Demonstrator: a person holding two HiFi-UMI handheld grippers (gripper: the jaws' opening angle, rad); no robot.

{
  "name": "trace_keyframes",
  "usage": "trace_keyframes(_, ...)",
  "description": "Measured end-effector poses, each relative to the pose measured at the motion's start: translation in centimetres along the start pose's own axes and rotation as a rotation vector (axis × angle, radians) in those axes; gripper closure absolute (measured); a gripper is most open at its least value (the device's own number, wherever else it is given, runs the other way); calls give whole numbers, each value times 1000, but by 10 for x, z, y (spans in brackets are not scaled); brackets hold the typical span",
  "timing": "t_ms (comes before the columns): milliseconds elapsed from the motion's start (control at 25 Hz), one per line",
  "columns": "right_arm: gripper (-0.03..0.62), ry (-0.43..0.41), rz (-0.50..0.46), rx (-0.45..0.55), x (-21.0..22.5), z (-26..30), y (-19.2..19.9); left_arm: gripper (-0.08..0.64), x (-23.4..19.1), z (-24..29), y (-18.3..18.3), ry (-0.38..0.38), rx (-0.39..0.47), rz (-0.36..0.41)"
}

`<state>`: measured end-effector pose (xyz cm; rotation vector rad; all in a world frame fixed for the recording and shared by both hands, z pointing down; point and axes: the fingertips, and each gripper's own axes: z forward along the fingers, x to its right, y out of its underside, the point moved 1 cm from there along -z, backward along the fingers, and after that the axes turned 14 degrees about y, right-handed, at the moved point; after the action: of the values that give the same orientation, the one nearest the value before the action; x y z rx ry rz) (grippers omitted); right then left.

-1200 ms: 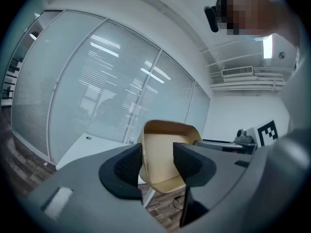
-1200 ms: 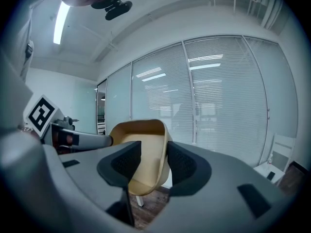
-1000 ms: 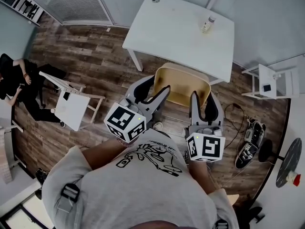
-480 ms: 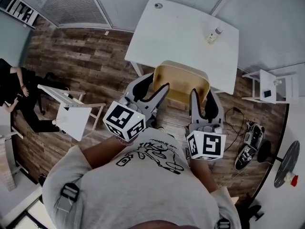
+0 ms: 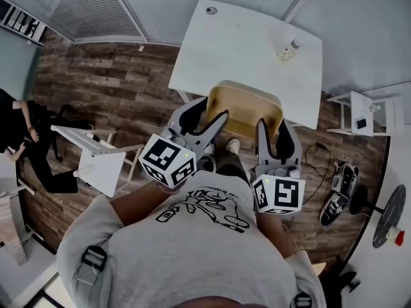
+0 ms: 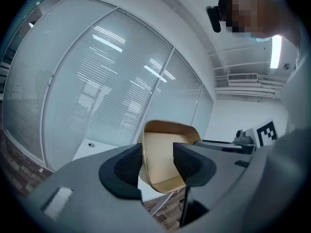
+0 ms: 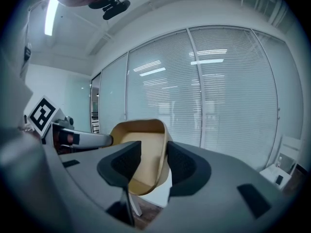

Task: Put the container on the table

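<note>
One container, mouth up, long axis sideways

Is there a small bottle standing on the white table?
Yes, the head view shows a small bottle standing on the white table, near its right edge.

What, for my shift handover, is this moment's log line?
phase: carrying | container: not yet on table | left gripper: gripping container | right gripper: gripping container

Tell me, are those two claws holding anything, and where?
Yes: both carry the tan container. The left gripper clamps its left wall, the right gripper its right wall.
</note>
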<state>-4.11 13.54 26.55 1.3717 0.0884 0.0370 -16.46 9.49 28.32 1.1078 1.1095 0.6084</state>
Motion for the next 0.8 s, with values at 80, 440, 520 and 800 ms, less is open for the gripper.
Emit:
trace_keyframes(80,443,2,-1,2,3,7,-2,364,-3,5,0,5,-2,-6)
trace_keyframes(440,443,-8,15,17,32,41,-10,364,-17,45,-11,-4,1,0)
trace_keyframes(520,443,-6,19,16,40,54,-12,364,-22,57,-13,-4,0,0)
trace_keyframes(800,443,-13,36,10,85,100,-14,364,-40,116,-19,-18,-12,-6)
